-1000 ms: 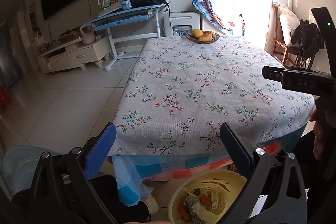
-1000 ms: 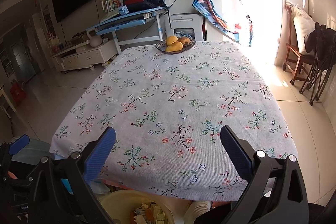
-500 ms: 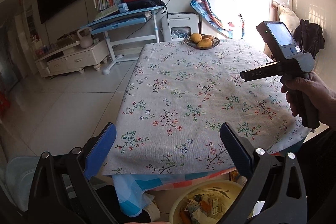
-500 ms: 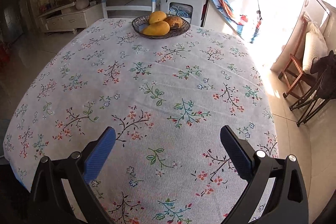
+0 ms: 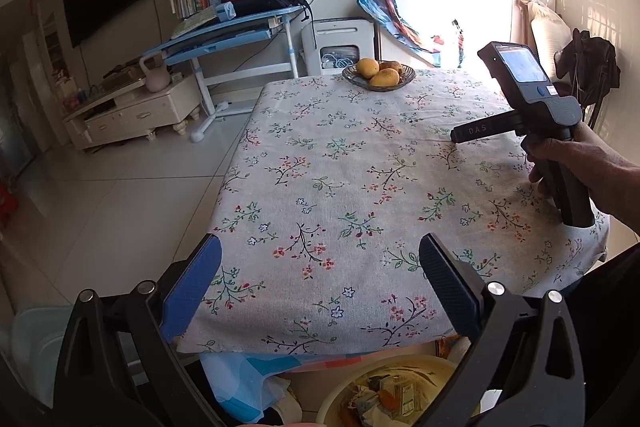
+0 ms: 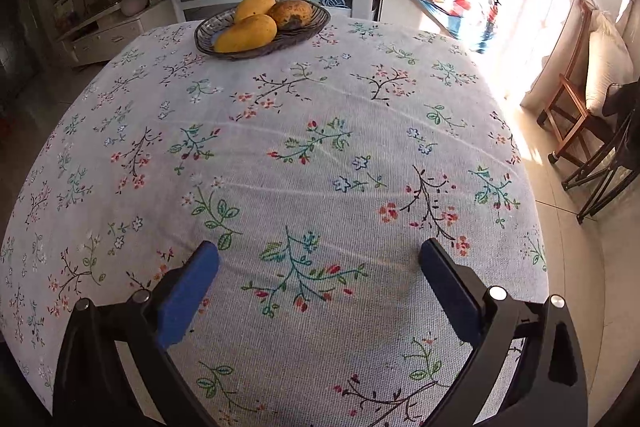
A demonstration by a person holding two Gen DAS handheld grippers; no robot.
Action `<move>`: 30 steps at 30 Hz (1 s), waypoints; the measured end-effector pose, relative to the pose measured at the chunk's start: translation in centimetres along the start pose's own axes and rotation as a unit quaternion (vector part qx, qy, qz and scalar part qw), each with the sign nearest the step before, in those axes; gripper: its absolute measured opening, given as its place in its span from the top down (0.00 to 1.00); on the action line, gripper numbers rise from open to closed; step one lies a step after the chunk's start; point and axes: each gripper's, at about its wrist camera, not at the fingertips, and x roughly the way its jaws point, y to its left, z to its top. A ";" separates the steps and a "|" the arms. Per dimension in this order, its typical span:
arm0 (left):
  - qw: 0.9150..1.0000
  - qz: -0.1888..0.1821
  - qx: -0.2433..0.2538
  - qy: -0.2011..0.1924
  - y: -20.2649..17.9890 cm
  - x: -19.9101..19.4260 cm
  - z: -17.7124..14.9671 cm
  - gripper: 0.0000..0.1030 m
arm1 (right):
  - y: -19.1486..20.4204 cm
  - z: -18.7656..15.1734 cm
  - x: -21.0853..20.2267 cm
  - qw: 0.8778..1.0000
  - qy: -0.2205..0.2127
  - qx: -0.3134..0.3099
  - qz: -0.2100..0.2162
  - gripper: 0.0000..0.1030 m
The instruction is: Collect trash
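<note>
Hovering spread and empty over the floral bench, the left claw sits nearer the trash, heaped in a yellow basin below the near edge; the right claw, also released, faces away

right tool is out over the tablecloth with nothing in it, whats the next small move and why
Probably draw the right tool back toward the near edge. Its jaws are open and empty, and the floral tablecloth shows no litter, only the fruit bowl. The trash basin below the edge already holds scraps, so the tabletop looks done.
</note>
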 end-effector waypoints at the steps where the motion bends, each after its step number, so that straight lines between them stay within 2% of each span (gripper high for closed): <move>1: 1.000 0.001 0.000 0.001 0.1 0.1 0.1 0.07 | -0.1 0.1 0.1 1.000 0.000 -0.001 -0.001 0.07; 10: 1.000 -0.003 -0.013 0.002 0.6 0.1 0.0 0.07 | -0.2 0.4 0.1 1.000 0.001 0.003 -0.002 0.07; 20: 0.999 -0.026 -0.019 0.024 0.8 0.5 -1.5 0.07 | -0.2 0.3 0.1 1.000 0.000 0.003 -0.002 0.07; 24: 0.996 -0.056 -0.054 0.037 2.3 0.9 -2.2 0.07 | -0.2 0.3 0.1 1.000 0.000 0.004 -0.002 0.07; 27: 0.997 -0.046 -0.061 0.024 3.3 0.5 -2.1 0.07 | -0.2 0.4 0.1 1.000 0.000 0.004 -0.002 0.07; 30: 0.994 -0.050 -0.094 0.031 5.2 0.9 -2.0 0.07 | -0.1 0.3 0.1 1.000 0.000 0.004 -0.002 0.07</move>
